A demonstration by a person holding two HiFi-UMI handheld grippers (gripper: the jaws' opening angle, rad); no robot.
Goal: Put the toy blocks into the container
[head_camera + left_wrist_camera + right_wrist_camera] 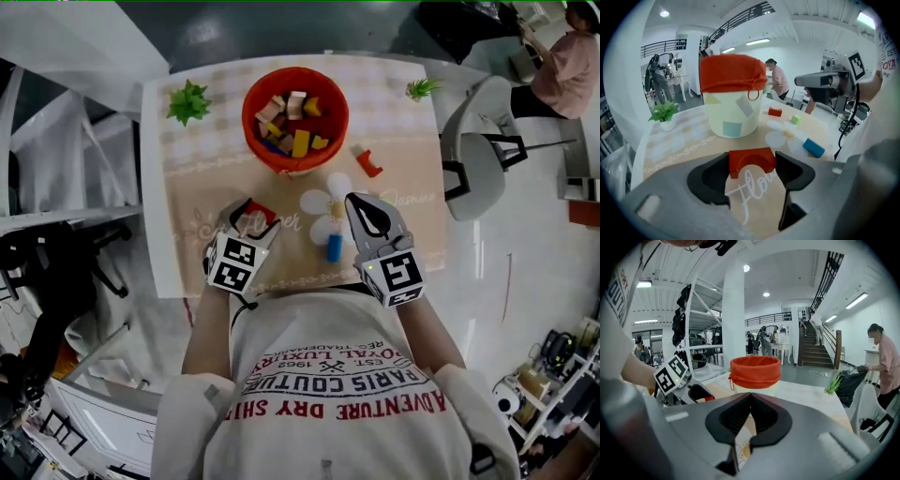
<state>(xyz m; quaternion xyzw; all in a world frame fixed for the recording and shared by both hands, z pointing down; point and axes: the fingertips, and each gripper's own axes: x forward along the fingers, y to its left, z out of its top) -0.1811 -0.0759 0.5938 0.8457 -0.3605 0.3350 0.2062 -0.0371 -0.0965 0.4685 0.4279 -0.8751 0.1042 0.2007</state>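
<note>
One table (pixel 157 197): cloth-covered, fills the middle of the head view.
Container (pixel 330 120): tall orange-lined bucket, upper centre, already part full. Its rim has to be cleared from above.
Left gripper (pixel 753 174): spread wide, pads seemingly against both flat ends of the red arch block (pixel 751 161).
Right gripper (pixel 750 401): pressed together, empty, lower right.
Red arch block: on the cloth, lower left of centre. Likely light, hard and smooth, best pinched by its flat ends.
Blue cylinder (pixel 334 247): lower centre, may roll, clear of the path.
Red block (pixel 368 163): right of the container.
</note>
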